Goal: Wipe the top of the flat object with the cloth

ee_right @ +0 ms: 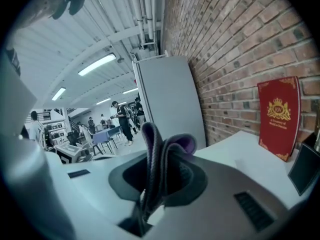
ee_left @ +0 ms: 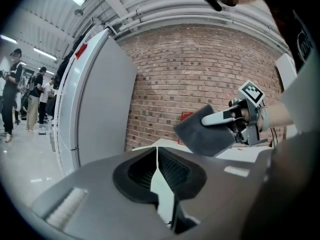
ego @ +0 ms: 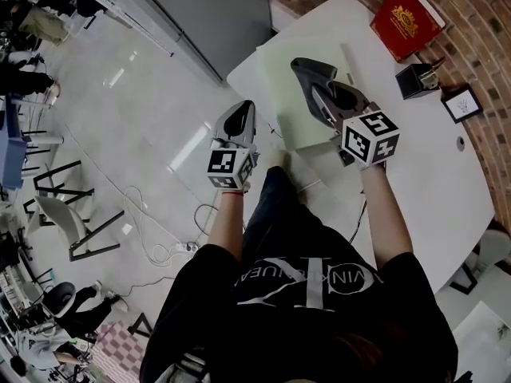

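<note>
Right claw (ee_right: 159,170) clamps the purple-grey cloth (ee_right: 152,140), clear only in its own view; left claw (ee_left: 158,158) closed, empty

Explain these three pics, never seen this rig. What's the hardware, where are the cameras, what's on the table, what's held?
There is no robot here. A person holds a handheld two-jaw gripper in each hand. The cubes with square markers are part of the grippers.

The head view comes from a camera on the person's head, looking steeply down. The other two come from a camera riding on each gripper, looking along its jaws.

The left gripper has its jaws together with nothing between them. The right gripper is clamped on a folded grey-purple cloth, held in the air and not yet on the board.

On the white table lies a pale green flat board. Nearer the brick wall are a red book, a black pen holder and a small framed card.
</note>
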### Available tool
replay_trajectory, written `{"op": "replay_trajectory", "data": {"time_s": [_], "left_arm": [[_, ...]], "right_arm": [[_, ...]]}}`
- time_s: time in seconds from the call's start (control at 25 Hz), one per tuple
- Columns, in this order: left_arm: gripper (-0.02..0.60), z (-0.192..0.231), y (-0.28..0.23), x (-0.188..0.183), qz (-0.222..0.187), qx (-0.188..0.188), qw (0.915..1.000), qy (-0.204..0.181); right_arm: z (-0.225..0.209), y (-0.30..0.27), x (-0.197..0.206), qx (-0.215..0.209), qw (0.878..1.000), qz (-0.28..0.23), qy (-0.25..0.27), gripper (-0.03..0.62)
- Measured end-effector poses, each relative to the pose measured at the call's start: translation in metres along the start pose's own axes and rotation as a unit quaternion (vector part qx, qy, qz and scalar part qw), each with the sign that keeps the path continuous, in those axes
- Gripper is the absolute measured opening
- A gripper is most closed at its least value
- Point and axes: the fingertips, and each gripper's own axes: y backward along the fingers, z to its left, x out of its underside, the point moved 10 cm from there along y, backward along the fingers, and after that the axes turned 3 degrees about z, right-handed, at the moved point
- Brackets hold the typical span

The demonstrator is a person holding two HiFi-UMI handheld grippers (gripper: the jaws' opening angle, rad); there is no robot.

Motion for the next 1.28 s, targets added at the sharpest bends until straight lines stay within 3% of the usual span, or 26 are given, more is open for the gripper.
{"op": "replay_trajectory", "data": {"time_s": [0.52, 0.68, 0.96, 1.12, 1.28], "left_arm": [[0.012, 0.020, -0.063, 0.021, 0.062, 0.067, 0.9957, 0.020], [0.012, 0.016, -0.075, 0.031, 0.081, 0.105, 0.9911, -0.014], [0.012, -0.003, -0.088, 0.033, 0.100, 0.165, 0.9774, -0.087], [0.011, -0.004, -0.090, 0.037, 0.117, 0.168, 0.9740, -0.097], [0.011, -0.003, -0.090, 0.042, 0.130, 0.165, 0.9723, -0.101]], "right_arm": [[-0.016, -0.113, -0.029, -0.037, 0.997, 0.067, -0.012, 0.057], [-0.020, -0.148, -0.030, -0.044, 0.993, 0.109, -0.027, 0.057], [-0.025, -0.195, -0.023, -0.093, 0.982, 0.158, -0.052, 0.057], [-0.032, -0.206, -0.011, -0.067, 0.976, 0.207, -0.023, 0.057], [-0.044, -0.207, -0.006, -0.045, 0.974, 0.221, -0.005, 0.057]]}}
